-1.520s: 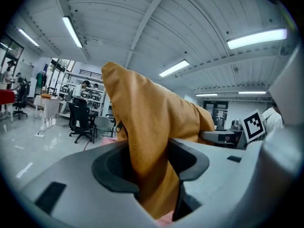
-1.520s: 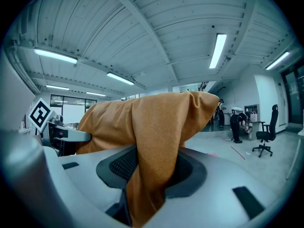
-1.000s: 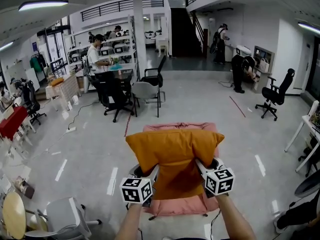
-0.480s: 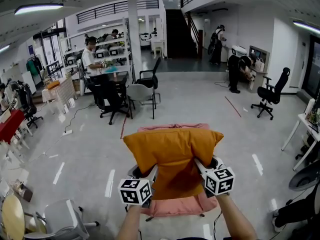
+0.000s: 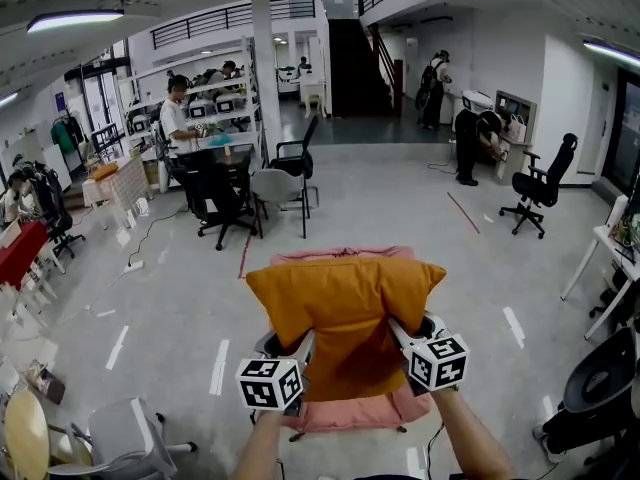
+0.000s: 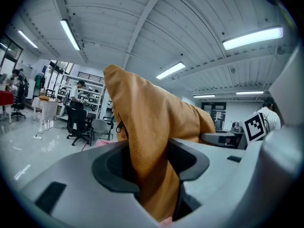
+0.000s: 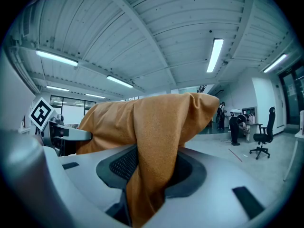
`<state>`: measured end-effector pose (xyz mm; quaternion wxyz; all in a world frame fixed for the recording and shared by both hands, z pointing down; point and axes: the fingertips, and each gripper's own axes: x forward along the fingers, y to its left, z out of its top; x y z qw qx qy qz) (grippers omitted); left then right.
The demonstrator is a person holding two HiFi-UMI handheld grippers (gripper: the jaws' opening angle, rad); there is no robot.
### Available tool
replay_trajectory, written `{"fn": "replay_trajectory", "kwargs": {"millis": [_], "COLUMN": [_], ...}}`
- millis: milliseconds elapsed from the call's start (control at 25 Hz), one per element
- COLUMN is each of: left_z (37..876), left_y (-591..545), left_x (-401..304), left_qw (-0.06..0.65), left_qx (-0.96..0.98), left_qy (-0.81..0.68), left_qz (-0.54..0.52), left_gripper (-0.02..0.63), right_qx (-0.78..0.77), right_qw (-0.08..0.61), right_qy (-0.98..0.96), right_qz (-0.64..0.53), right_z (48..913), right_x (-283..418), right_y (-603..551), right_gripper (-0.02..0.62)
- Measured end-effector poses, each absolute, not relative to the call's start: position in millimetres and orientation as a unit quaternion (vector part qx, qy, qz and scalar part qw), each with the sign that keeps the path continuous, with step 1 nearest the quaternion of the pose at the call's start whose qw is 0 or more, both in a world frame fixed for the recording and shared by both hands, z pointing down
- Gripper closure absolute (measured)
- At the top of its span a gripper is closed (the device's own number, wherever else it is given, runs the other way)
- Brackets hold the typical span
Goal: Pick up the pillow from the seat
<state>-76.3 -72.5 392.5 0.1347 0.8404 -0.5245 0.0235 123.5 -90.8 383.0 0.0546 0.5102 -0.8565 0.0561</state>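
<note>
— Saw much of the pink seat [image 5: 345,413]?
— Barely: lay mostly under the orange pillow [image 5: 345,303]. Lost both forearms [image 5: 262,450] at the bottom edge, the black chair [image 5: 598,388] at the right.

I see a seated person [image 5: 176,113] at a desk [image 5: 215,148] on the floor's far left, a grey chair [image 5: 275,185] beside it, 1 black office chair [image 5: 540,181] by the right wall, and a dark staircase [image 5: 355,68] at the back. A red table [image 5: 20,250] meets the left edge.
</note>
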Motion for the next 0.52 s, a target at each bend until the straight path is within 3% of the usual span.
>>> {"fn": "replay_trajectory", "kwargs": {"millis": [520], "left_z": [388.3], "left_y": [-64.9], "left_x": [-70.1], "left_qw": [0.135], "left_qx": [0.841], "left_qy": [-0.524], "left_qz": [0.023], "left_gripper": [0.39], "right_qx": [0.512], "right_qw": [0.053], "right_qy": [-0.856], "right_qz": [0.058], "right_z": [380.1], "right_x": [130.0], "right_y": [-82.2], "right_gripper": [0.416]}}
